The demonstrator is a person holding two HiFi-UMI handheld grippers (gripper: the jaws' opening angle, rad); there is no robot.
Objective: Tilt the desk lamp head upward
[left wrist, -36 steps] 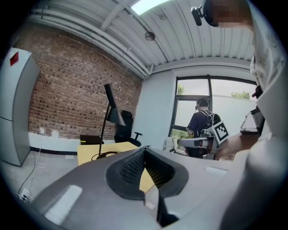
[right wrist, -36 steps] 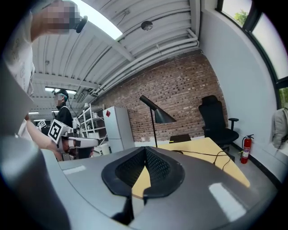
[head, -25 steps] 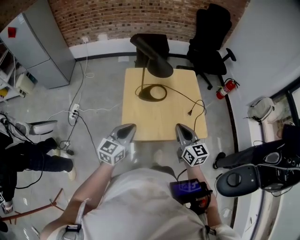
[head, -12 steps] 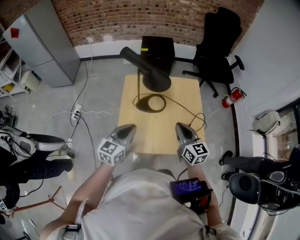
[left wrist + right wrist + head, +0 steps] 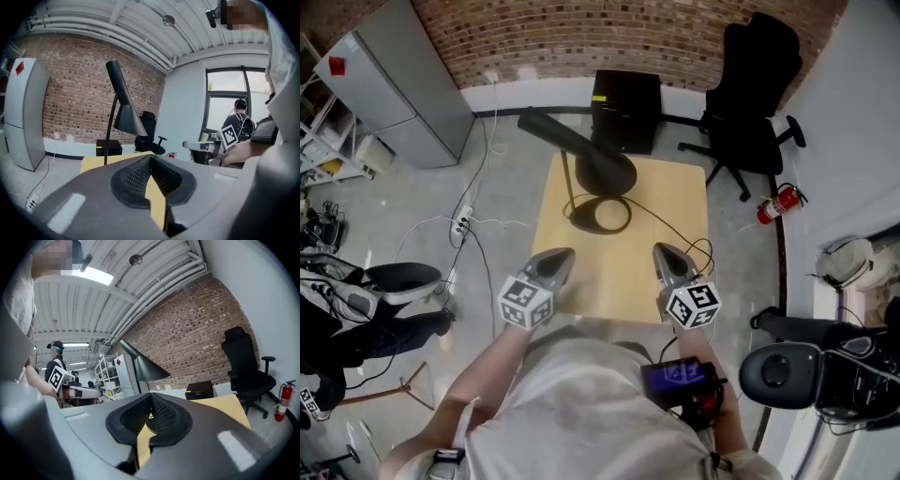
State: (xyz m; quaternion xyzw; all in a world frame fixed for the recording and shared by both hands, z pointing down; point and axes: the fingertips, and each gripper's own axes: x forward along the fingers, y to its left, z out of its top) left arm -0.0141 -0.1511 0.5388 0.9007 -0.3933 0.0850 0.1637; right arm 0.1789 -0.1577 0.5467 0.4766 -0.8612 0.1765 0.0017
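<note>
— Where do I stand?
— My left gripper (image 5: 555, 259) is closed on nothing at the table's (image 5: 619, 277) near edge. The desk lamp (image 5: 602, 171) sits by the far edge. My right gripper (image 5: 666, 255) is closed and empty too.
— Risk?
— If I shove the head with closed jaws, I could topple the lamp off that edge.

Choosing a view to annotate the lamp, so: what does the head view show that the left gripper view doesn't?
Head view only: the lamp's ring base and the power strip. Left gripper view only: the ceiling pipes and the window. Both: the lamp head, the wooden table, the black chair, the grey cabinet.
</note>
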